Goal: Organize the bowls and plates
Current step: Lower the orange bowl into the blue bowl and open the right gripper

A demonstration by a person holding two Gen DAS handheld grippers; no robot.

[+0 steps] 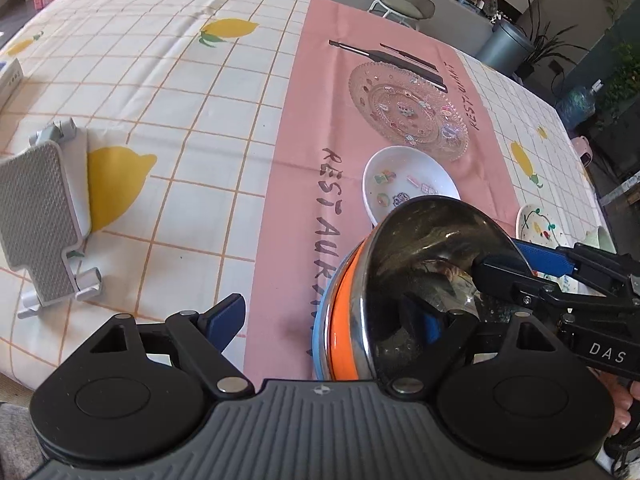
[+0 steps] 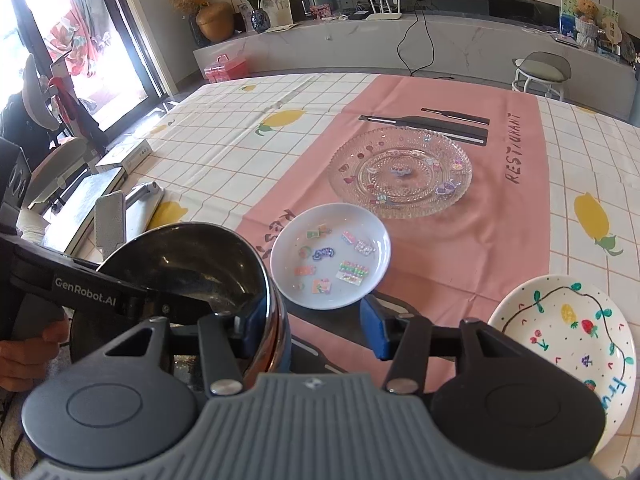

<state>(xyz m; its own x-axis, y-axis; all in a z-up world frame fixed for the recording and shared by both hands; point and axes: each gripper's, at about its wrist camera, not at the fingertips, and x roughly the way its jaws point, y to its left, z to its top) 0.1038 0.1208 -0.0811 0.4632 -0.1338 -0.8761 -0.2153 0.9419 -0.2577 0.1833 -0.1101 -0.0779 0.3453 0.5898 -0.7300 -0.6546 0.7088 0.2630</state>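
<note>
1. While both jaws stand apart, nothing is gripped: the left gripper [image 1: 332,312] is spread wide and the right gripper [image 2: 310,324] half spread, each with one finger inside the steel bowl [image 1: 432,248].
2. Steel bowl sits nested in the orange bowl [image 1: 344,312] and blue bowl [image 1: 318,344], at the right gripper's left finger.
3. Bowl nesting looks done. The next move likely calls for backing both out, then taking the white dish [image 2: 332,256] just ahead.

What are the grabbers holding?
Nothing is squeezed. The right gripper straddles the steel bowl's rim with a gap; the left gripper is wide open.
</note>
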